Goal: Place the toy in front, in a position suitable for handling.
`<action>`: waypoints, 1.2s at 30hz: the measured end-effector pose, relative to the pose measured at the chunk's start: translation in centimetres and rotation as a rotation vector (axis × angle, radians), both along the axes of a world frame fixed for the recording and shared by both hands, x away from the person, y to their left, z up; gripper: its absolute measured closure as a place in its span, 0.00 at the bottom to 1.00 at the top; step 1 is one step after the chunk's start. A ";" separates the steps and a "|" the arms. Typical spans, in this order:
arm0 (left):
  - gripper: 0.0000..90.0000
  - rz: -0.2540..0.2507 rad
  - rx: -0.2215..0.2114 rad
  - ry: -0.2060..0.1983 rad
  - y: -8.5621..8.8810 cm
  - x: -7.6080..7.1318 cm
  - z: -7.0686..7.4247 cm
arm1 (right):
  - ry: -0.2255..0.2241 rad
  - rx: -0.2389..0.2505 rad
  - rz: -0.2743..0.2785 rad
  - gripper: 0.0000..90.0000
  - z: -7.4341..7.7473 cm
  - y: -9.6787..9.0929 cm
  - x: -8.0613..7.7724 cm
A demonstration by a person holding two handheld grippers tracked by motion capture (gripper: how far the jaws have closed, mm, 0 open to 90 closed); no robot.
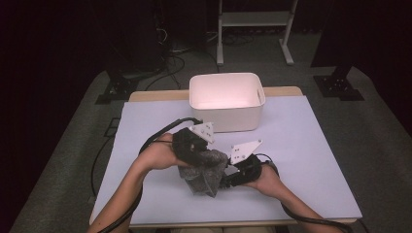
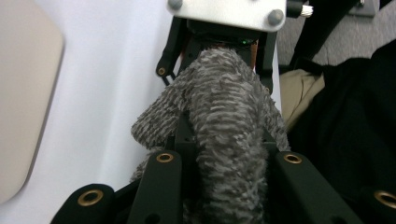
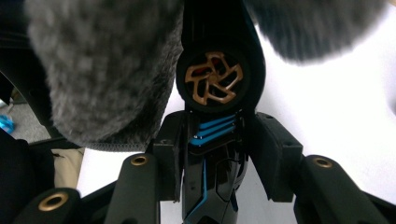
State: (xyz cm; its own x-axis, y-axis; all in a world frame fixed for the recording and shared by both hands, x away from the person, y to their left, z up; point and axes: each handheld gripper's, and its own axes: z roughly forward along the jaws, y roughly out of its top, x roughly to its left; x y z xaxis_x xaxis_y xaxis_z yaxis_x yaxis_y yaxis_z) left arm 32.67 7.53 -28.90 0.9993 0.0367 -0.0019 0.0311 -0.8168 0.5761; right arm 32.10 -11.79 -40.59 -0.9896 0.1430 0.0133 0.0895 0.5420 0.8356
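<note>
A grey fuzzy pouch hangs between my two grippers over the near middle of the table. My left gripper comes in from the left, shut on a fold of the pouch, which fills the space between its jaws. My right gripper meets it from the right. In the right gripper view, my right gripper is shut on a black object with blue stripes and a bronze spoked wheel. Grey fabric hangs on both sides of the object's far end.
A white plastic bin stands open at the back middle of the pale lilac table top; its side shows at the left gripper view's edge. Cables trail from both grippers off the near edge. A white shelf frame stands beyond the table.
</note>
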 end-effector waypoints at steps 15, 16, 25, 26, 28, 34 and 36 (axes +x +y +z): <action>0.79 0.124 -0.147 0.121 5.2 1.8 -2.4 | 0.017 0.022 -0.001 0.75 0.1 -0.7 0.2; 0.79 0.126 -0.147 0.117 5.3 1.7 -2.4 | 0.010 0.014 -0.007 0.75 0.2 -0.5 0.2; 0.79 0.105 -0.145 0.098 4.7 1.0 -2.3 | -0.014 -0.025 0.010 0.54 -0.4 1.5 0.4; 0.79 0.096 -0.141 0.095 4.4 0.8 -2.2 | -0.022 -0.027 0.017 0.54 -0.5 1.8 0.4; 0.79 0.072 -0.121 0.081 3.6 0.5 -2.0 | -0.025 -0.024 0.026 0.59 -0.6 2.3 0.3; 0.80 0.040 -0.090 0.042 2.7 0.2 -1.0 | -0.012 -0.002 0.032 0.62 -0.7 1.5 0.3; 0.80 0.052 -0.098 0.037 3.1 0.2 -0.8 | -0.003 0.006 0.026 0.62 -0.7 1.1 0.3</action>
State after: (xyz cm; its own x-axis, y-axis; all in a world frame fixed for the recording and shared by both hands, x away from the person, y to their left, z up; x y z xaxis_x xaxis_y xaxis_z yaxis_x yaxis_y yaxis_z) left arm 32.92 10.59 -29.75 0.9953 0.0860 -0.0449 0.0945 -0.7534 0.6507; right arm 32.40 -10.70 -41.29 -0.9930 0.1174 0.0109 0.0730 0.5391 0.8391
